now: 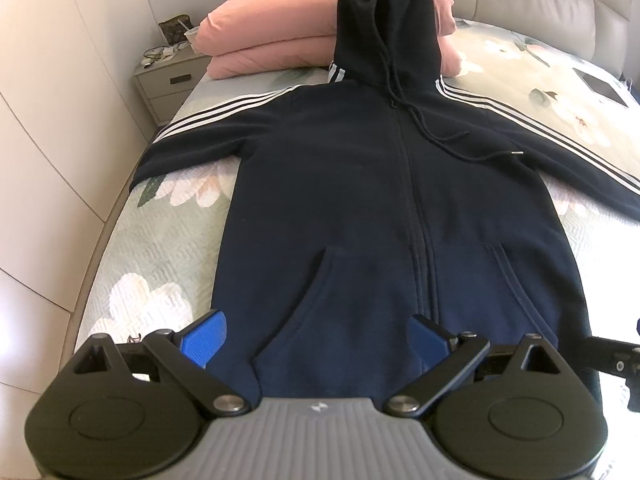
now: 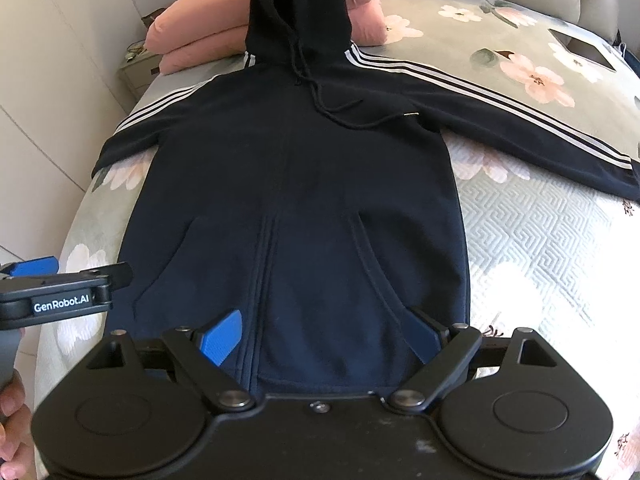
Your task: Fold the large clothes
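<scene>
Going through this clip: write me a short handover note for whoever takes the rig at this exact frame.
Left claw: open, empty, poised at the hem on the hoodie's left half.
Right claw: open, empty, at the hem on the right half.
Hoodie: navy zip-up, spread front-up on the floral bedspread, zipped, both striped sleeves stretched out sideways, hood propped against the pink pillows.
Also on the bed: a tablet far right, clear of the garment.
Done: laid out flat, apparently ready for folding.
Left: every fold; no sleeve is in, the body is not doubled, the hood is not tucked. A sleeve seems a sensible start.
</scene>
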The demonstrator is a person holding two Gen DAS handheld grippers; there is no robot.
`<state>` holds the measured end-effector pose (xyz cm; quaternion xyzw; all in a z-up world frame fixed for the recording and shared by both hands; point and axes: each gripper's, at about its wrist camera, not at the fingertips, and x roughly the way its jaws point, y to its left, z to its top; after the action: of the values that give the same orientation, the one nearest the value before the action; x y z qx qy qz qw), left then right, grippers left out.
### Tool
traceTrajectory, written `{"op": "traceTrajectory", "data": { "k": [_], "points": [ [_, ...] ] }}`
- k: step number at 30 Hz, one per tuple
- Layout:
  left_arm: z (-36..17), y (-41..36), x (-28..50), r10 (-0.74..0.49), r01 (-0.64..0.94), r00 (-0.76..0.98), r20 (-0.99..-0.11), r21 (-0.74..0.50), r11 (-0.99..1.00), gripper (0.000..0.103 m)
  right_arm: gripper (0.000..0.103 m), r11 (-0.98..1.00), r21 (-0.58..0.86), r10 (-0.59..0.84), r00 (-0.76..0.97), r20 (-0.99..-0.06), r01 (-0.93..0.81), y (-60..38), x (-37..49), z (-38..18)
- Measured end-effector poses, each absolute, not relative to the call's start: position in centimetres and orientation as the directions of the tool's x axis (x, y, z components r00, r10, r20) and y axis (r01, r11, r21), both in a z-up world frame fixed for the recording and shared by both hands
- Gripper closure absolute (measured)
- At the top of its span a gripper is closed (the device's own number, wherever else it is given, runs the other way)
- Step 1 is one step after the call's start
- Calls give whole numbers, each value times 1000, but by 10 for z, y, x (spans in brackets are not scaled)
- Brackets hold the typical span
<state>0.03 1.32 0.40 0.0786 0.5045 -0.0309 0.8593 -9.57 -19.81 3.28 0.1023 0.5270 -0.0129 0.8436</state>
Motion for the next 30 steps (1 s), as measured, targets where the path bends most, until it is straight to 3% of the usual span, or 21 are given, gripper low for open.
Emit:
{"op": "traceTrajectory", "data": {
  "k": [30],
  "points": [
    [0, 17, 4, 36, 126, 491, -870, 112, 986, 4, 1, 979, 163, 92, 447, -890, 124, -196, -96, 30]
  ]
}}
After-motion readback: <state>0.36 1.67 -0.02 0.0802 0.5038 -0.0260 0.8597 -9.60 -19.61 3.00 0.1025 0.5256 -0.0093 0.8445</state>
